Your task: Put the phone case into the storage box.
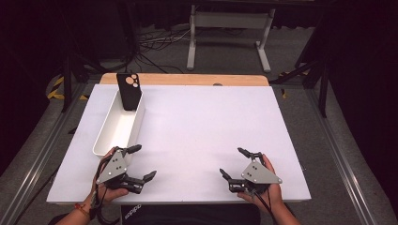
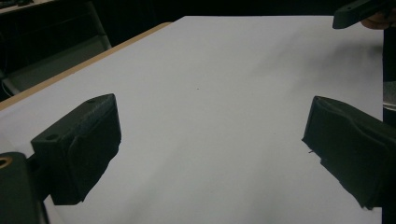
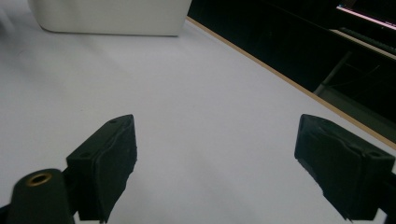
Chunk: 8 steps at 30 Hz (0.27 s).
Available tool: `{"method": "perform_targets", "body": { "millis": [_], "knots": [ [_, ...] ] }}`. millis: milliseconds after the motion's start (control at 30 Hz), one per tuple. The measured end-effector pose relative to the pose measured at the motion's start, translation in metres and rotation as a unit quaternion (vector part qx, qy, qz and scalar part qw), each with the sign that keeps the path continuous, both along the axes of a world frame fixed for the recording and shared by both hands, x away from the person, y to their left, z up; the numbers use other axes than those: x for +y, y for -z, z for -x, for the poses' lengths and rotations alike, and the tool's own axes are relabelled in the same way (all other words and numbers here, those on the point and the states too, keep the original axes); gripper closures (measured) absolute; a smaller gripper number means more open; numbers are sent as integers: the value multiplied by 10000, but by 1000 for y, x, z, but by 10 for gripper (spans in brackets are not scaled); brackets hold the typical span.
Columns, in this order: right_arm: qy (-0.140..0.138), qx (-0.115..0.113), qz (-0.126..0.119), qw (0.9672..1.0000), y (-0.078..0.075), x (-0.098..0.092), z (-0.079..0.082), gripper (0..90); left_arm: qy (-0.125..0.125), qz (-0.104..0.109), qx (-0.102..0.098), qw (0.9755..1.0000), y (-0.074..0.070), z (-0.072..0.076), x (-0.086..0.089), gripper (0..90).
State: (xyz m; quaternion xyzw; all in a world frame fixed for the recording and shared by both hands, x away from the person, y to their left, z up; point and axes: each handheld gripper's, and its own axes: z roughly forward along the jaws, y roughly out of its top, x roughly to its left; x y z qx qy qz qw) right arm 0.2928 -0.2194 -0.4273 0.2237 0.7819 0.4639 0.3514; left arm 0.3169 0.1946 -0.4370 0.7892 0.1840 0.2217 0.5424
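Two hand-held tools rest wide apart at the near edge of a white desk (image 1: pixel 202 126), both empty.

At left, a long white plastic bin (image 1: pixel 109 140) lies lengthwise on the desk, with a black phone case (image 1: pixel 128 91) standing upright against its far end, camera cut-outs at the top. Just beside the bin's near end, a person's left hand (image 1: pixel 104 193) holds the left black two-jaw tool (image 1: pixel 141 162), its jaws spread wide over bare desk and pointing toward the centre; its own view (image 2: pixel 212 140) shows nothing between the pads. Well apart to the right, the right hand (image 1: pixel 272 193) holds the right tool (image 1: pixel 233 162), jaws likewise spread wide and empty, seen also in its own view (image 3: pixel 215 158), where the bin sits at the far left.
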Motion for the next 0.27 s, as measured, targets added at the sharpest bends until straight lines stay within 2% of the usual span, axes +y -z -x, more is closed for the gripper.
{"method": "perform_targets", "body": {
  "millis": [133,267],
  "knots": [
    [2,-4,-19,10000,-1,-1,0,143,-37,45,-19,10000,1,0,-1,52],
    [29,-14,-90,10000,-2,-3,-1,139,-80,-19,-34,10000,1,-1,-2,52]
  ]
}}
